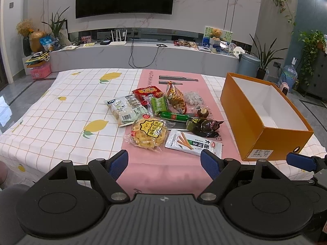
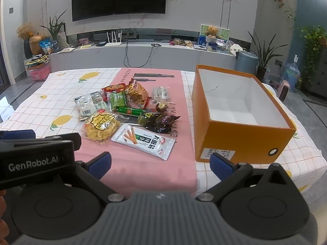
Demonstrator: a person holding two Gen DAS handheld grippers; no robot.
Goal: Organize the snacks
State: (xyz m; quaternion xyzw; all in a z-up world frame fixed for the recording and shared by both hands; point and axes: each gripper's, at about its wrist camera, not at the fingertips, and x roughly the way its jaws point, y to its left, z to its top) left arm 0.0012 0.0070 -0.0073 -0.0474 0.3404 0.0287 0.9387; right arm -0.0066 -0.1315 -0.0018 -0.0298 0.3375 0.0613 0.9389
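Observation:
Several snack packets lie in a heap on the pink mat [image 1: 163,169] [image 2: 147,171]: a white stick-snack packet [image 1: 192,141] [image 2: 144,140], a round yellow noodle snack [image 1: 148,133] [image 2: 101,126], a green sausage [image 1: 173,116] [image 2: 128,111], a dark green packet [image 1: 204,126] [image 2: 157,121], a white-green bag [image 1: 125,110] [image 2: 89,104], a red bag [image 1: 147,92] [image 2: 113,88]. An open orange box [image 1: 263,134] [image 2: 241,136] with a white empty inside stands to their right. My left gripper [image 1: 164,161] and right gripper [image 2: 160,164] are both open, hovering short of the heap and holding nothing.
The table wears a white checked cloth with lemons [image 1: 67,110] [image 2: 40,110]. My right gripper's blue finger [image 1: 300,161] shows at the left view's right edge; the left gripper's body [image 2: 34,161] fills the right view's left edge. Beyond the table are a TV bench [image 1: 143,55] and a grey bin [image 1: 248,65].

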